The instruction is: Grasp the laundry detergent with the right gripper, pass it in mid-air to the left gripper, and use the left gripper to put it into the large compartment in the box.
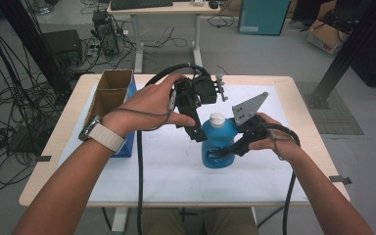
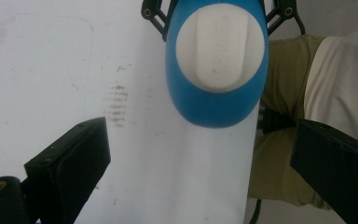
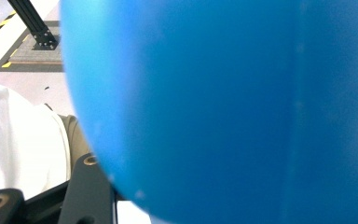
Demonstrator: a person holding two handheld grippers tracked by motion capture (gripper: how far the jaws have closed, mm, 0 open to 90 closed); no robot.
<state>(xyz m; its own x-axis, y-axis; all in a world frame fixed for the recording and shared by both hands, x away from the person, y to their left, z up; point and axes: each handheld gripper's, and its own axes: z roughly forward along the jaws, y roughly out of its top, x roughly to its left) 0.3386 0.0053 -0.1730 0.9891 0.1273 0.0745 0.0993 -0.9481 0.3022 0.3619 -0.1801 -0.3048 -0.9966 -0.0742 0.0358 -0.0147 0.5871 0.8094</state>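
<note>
A blue bottle [image 1: 219, 144] with a white cap [image 1: 217, 119] stands upright near the middle of the bench [image 1: 303, 98], on the white sheet [image 1: 176, 171] that covers most of the benchtop. Your right claw [image 1: 230, 147] is closed around the bottle's body from its right side, the black jaws pressing against the printed label; in the right gripper view the blue wall of the bottle [image 3: 223, 107] sits right up against the camera, with one black jaw beside it at the lower left. A grey three-cornered plate [image 1: 247, 108] rises from the top of that claw, and your right hand [image 1: 269, 139] holds it from behind. Your left claw [image 1: 196, 129] hangs just above and to the left of the bottle, pointing downward, held by your left hand [image 1: 152, 105], which wears a watch with a pale strap [image 1: 100, 133]. In the left gripper view you look straight down on the white cap [image 2: 220, 44] and the blue shoulders, and the two black jaws stand wide apart, holding nothing. A cardboard box [image 1: 110, 93] with blue sides, open at the top, rests on the bench at its left edge, just beyond your left wrist. Black cables trail from both claws toward you.
</note>
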